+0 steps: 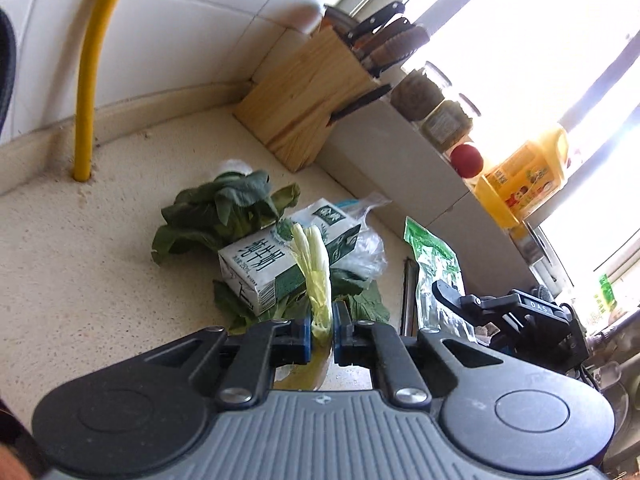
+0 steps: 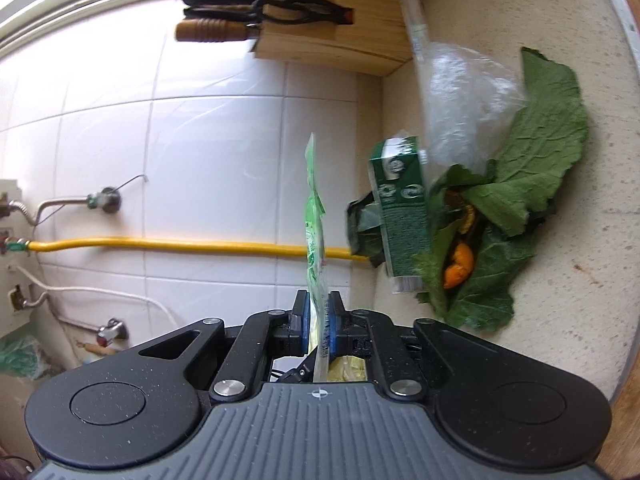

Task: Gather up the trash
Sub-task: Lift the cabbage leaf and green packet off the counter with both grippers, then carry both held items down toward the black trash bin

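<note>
A pale yellow-green vegetable stalk (image 1: 318, 280) and a green plastic wrapper (image 2: 314, 216) hang clamped above the green-white milk carton (image 1: 280, 264), leaves (image 2: 532, 184) and orange peel (image 2: 458, 268).

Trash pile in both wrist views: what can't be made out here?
- Left wrist: the stalk's lower end, hidden behind the left gripper.
- Right wrist: the green packet's face, seen edge-on in the right gripper.
- Either view: any trash bin, out of frame.
- Left wrist: window-sill jars, washed out by glare.
</note>
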### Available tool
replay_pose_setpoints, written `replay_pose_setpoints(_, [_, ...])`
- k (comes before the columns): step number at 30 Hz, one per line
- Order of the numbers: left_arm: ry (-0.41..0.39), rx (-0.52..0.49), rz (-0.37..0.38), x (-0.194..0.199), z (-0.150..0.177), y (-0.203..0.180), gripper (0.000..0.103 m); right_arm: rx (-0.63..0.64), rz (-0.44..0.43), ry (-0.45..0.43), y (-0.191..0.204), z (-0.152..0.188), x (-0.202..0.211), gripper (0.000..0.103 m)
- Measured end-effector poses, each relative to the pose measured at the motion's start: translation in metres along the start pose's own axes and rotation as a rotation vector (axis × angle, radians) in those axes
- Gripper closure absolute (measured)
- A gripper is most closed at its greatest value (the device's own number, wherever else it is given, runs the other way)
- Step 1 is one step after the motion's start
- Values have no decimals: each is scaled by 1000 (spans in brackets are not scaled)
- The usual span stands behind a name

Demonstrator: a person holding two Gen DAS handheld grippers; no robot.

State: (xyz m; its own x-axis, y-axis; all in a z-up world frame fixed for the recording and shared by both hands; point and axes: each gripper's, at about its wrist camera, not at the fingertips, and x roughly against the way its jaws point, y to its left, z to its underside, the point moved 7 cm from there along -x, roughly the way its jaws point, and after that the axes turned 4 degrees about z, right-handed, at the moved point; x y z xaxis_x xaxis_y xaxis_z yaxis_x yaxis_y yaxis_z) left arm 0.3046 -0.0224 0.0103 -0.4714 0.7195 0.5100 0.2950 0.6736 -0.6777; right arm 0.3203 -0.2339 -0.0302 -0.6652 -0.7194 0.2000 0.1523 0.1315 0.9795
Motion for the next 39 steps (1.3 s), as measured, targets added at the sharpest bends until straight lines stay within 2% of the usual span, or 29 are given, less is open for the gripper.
replay_pose_setpoints(8, [-79,-7,-80,45,13,-12,96,60,-57,84,29,21,-14,88])
replay_pose_setpoints(16, [-186,28,-204,97,36,-13,96,90,-117,262,47,57,-47,88])
replay_pose_setpoints(23, [-299,62,-256,150,55,-9,96,133,-119,399,68,97,-82,88])
replay_pose_setpoints(29, [-342,74,-293,190,68,1,96,172,-143,455,91,131,-107,88])
replay_pose_setpoints(39, [-405,110,-366,258,91,31,96,203,-109,558,101,193,-153,88])
